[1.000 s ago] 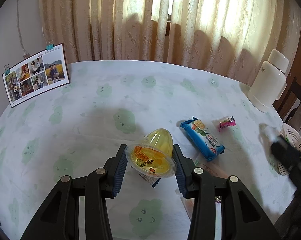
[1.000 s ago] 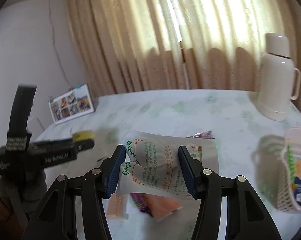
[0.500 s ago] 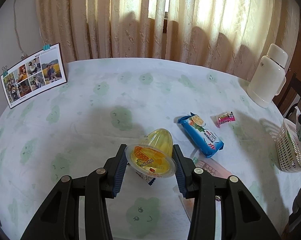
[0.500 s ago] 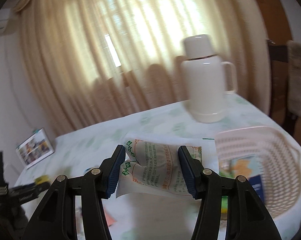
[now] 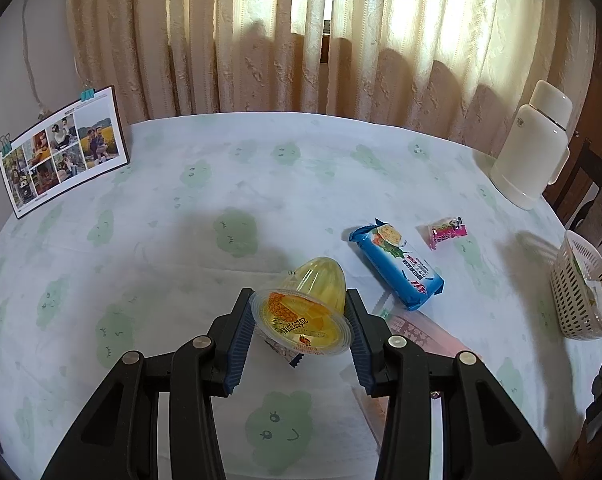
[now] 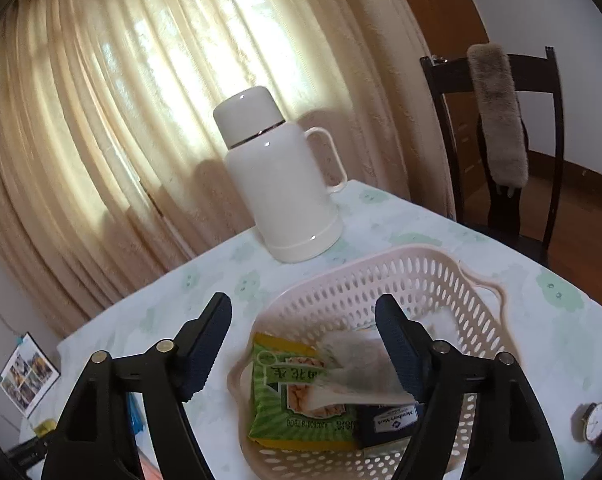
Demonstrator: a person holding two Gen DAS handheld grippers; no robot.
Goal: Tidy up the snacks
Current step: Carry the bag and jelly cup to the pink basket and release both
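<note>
My left gripper (image 5: 301, 312) is shut on a yellow jelly cup (image 5: 307, 304) and holds it above the table. A blue biscuit pack (image 5: 397, 266) and a small pink candy (image 5: 445, 232) lie to its right. My right gripper (image 6: 303, 340) is open above the pink basket (image 6: 413, 276). A white snack packet (image 6: 357, 368), blurred, lies in the basket on a green snack pack (image 6: 289, 400) and a dark blue pack (image 6: 389, 420). The basket also shows at the right edge of the left wrist view (image 5: 581, 292).
A white thermos (image 6: 281, 184) stands behind the basket, near the curtain. A dark wooden chair (image 6: 501, 140) is at the table's right. A photo card (image 5: 61, 152) stands at the far left. A wristwatch (image 6: 595, 420) lies right of the basket. A pink packet (image 5: 421, 332) lies under my left gripper.
My right gripper swung right to the basket, opened and let go of the white packet, which now lies in the basket. My left gripper still holds the jelly cup.
</note>
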